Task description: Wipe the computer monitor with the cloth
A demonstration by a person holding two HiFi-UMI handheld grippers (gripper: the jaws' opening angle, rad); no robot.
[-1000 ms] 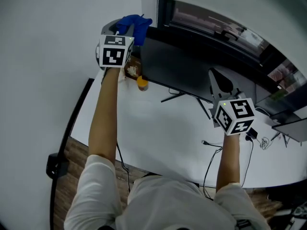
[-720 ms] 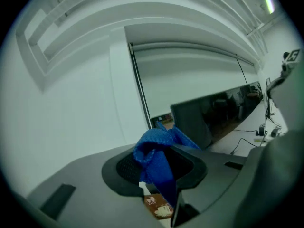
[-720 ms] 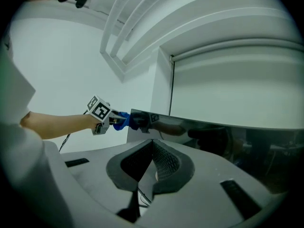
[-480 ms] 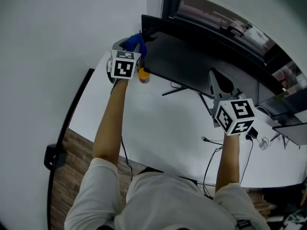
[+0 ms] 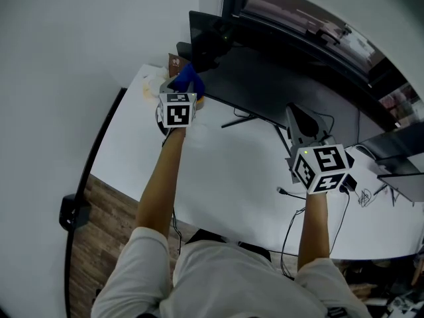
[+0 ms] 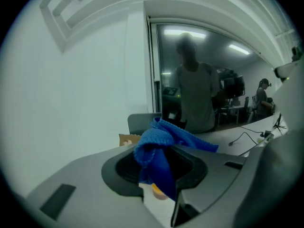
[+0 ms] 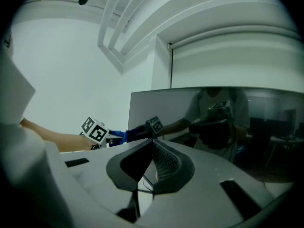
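The dark computer monitor (image 5: 265, 85) stands at the back of the white desk (image 5: 225, 171). In the right gripper view its screen (image 7: 247, 127) mirrors the person. My left gripper (image 5: 185, 89) is shut on a bunched blue cloth (image 5: 188, 79) by the monitor's lower left corner. Seen from the left gripper view, the cloth (image 6: 159, 148) bulges out between the jaws of the left gripper (image 6: 159, 167). My right gripper (image 5: 301, 121) hovers over the desk in front of the screen's right half. Its jaws (image 7: 152, 141) meet at the tips with nothing between them. The right gripper view also shows the cloth (image 7: 119, 136) at the screen's left edge.
A brown box (image 5: 175, 63) and an orange-capped item (image 5: 197, 101) sit beside the monitor's left end. The monitor's thin stand legs (image 5: 238, 120) spread on the desk. Cables (image 5: 291, 197) trail near the front right. Another screen (image 5: 397, 164) is at the far right. A window runs behind the desk.
My left gripper with the cloth has come down from the monitor's upper left corner to its lower left corner. The right gripper has hardly moved.
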